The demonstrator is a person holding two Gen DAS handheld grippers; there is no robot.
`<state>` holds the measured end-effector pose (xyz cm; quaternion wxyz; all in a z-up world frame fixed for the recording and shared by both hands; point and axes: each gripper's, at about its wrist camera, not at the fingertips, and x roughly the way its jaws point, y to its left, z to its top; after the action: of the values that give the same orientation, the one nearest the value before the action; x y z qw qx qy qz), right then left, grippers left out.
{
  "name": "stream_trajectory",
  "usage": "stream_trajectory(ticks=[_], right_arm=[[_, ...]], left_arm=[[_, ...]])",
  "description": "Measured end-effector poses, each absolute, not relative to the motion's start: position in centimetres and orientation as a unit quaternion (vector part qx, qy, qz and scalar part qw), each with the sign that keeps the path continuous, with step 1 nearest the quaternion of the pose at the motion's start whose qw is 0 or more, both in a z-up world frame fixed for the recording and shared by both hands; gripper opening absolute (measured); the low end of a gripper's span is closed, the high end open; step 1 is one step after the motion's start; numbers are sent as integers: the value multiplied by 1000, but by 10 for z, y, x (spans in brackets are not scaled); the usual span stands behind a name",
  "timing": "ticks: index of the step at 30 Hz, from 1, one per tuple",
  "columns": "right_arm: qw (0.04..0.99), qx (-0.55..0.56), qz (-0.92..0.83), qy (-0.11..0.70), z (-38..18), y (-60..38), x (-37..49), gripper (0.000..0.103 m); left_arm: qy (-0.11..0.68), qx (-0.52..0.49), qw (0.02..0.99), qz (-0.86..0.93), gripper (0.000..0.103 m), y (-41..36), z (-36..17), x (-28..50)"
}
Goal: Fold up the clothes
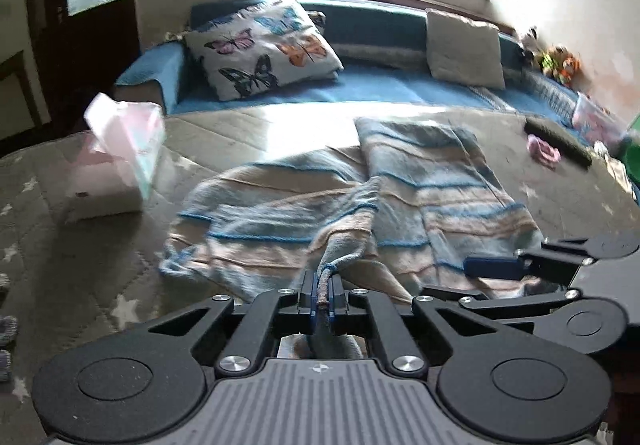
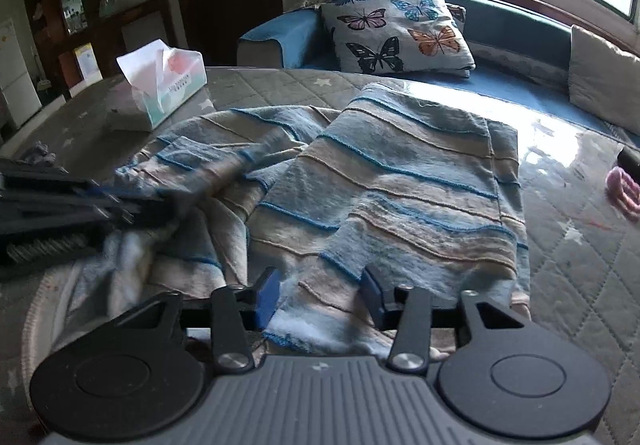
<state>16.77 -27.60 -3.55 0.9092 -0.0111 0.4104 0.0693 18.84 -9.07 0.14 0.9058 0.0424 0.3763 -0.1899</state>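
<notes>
On the quilted table (image 2: 580, 285), the striped cloth (image 2: 400, 181) lies half spread and looks soft, light and floppy, so I'd grab hems or corners. The left gripper (image 1: 324, 299) is pinched tight on a bunched edge. The right gripper (image 2: 320, 295) stands partly open astride the near hem, its pads not pressing. Only the right view shows the tissue box (image 2: 168, 85) sharply; only the left view shows that pinch close up.

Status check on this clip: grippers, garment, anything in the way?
Left gripper shut on striped garment edge. Right gripper open, near hem between fingers, not pinched. Garment half-folded, rumpled on left. Tissue box beside it, clear.
</notes>
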Motion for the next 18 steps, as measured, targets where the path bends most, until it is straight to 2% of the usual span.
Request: stream_trajectory(ticks=[2, 3, 5, 6, 18], right_arm=[[910, -21, 68, 409, -35, -276, 166, 27], [910, -25, 68, 408, -35, -275, 165, 24], [910, -18, 69, 408, -33, -278, 161, 9], [911, -16, 67, 406, -31, -280, 158, 6], [930, 20, 32, 365, 5, -328, 102, 3]], left_arm=[[374, 31, 909, -180, 6, -80, 5, 190], [375, 26, 910, -175, 6, -75, 6, 191], [374, 19, 912, -166, 6, -64, 7, 191], [374, 16, 913, -161, 6, -59, 8, 190], [367, -41, 924, -93, 5, 14, 14, 162]])
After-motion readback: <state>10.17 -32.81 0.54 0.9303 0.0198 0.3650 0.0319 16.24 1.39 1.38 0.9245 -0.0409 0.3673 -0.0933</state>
